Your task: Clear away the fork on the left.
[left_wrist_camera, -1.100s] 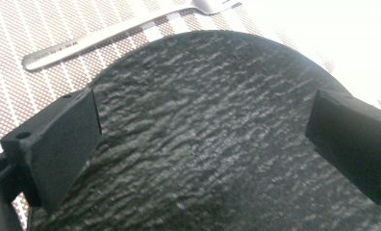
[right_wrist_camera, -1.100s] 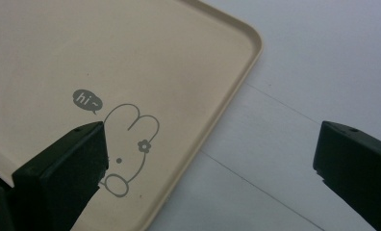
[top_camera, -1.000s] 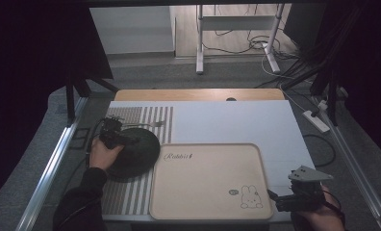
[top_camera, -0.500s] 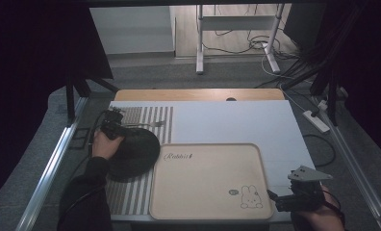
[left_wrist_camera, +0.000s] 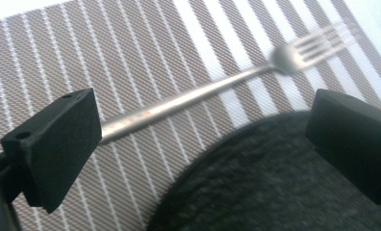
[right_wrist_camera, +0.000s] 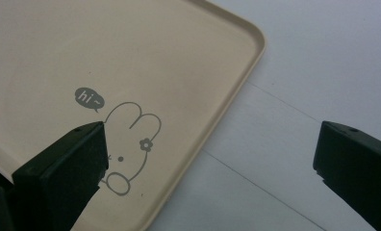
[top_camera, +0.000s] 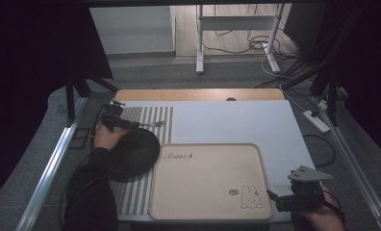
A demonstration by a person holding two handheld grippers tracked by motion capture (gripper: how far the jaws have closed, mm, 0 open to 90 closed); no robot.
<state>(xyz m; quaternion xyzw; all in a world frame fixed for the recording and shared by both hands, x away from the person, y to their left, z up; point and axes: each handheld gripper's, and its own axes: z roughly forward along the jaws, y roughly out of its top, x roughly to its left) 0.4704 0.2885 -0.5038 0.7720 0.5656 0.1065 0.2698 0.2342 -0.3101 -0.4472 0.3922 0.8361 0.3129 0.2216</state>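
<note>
Fork (left_wrist_camera: 212, 91) lies diagonally on striped mat (left_wrist_camera: 145, 57), tines up-right; left gripper (left_wrist_camera: 203, 144) gapes wide above it, empty.

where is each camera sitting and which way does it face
High view: fixed above the person's side, looking forward and down at the tray; forearms, left gripper and right gripper show.
Left gripper view: rides the left gripper, looking between its open jaws at the fork and dark plate.
Right gripper view: rides the right gripper, open jaws over the tray's rabbit corner.
Shared: the high and right gripper views both show the rabbit print.
</note>
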